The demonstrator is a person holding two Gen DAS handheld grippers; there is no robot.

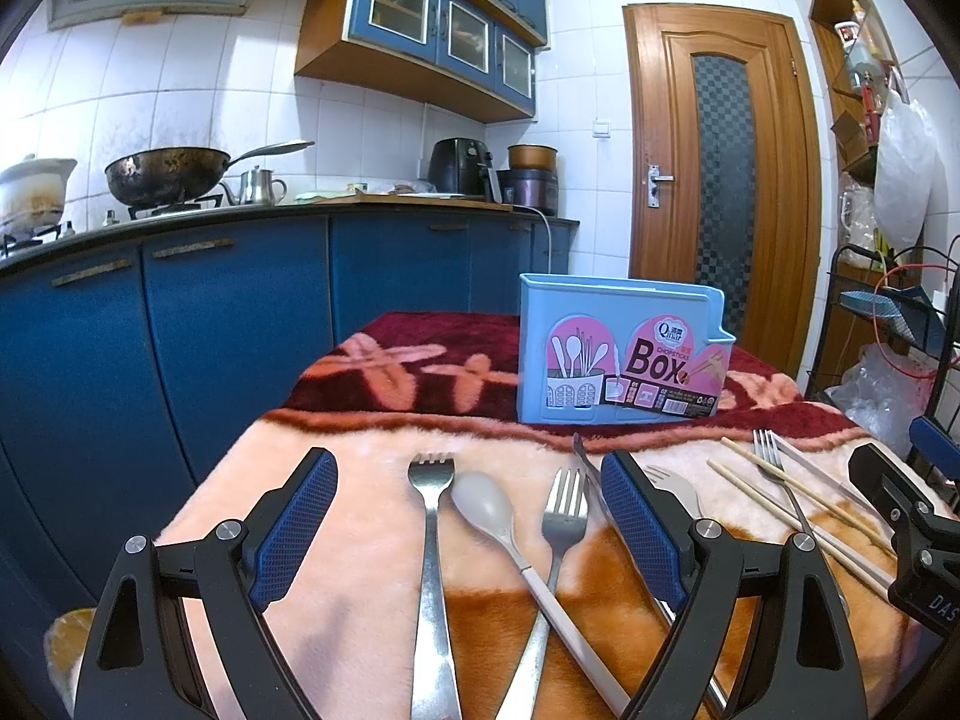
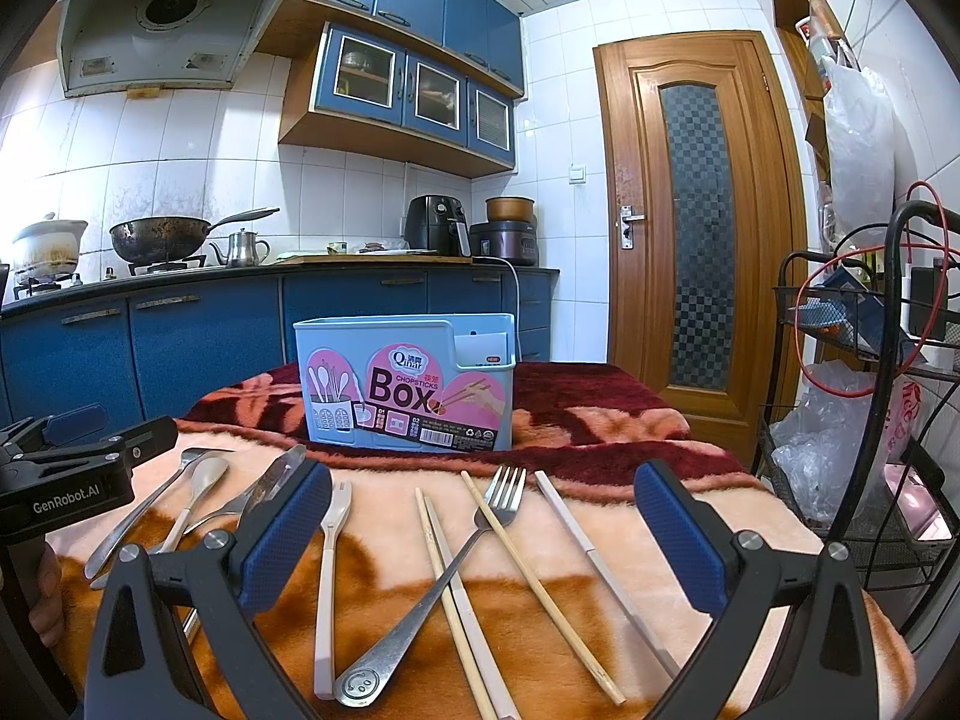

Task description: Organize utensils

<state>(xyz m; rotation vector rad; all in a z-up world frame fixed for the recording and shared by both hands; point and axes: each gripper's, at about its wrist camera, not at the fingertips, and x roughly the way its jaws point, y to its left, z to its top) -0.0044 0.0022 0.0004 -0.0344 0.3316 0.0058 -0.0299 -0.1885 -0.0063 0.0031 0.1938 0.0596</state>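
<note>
A light blue chopsticks box (image 1: 621, 354) stands upright on the blanket-covered table; it also shows in the right wrist view (image 2: 408, 384). My left gripper (image 1: 468, 504) is open above two steel forks (image 1: 429, 516) (image 1: 561, 516) and a pale spoon (image 1: 486, 498). My right gripper (image 2: 483, 516) is open above a steel fork (image 2: 480, 525), wooden chopsticks (image 2: 528, 576), a pale chopstick (image 2: 594, 552) and a pale-handled fork (image 2: 329, 546). Both grippers hold nothing.
A plush pink, orange and maroon blanket (image 1: 372, 372) covers the table. Blue kitchen cabinets (image 1: 180, 324) stand left with a wok (image 1: 165, 171). A wooden door (image 2: 699, 228) is behind. A black wire rack (image 2: 870, 420) with bags stands right.
</note>
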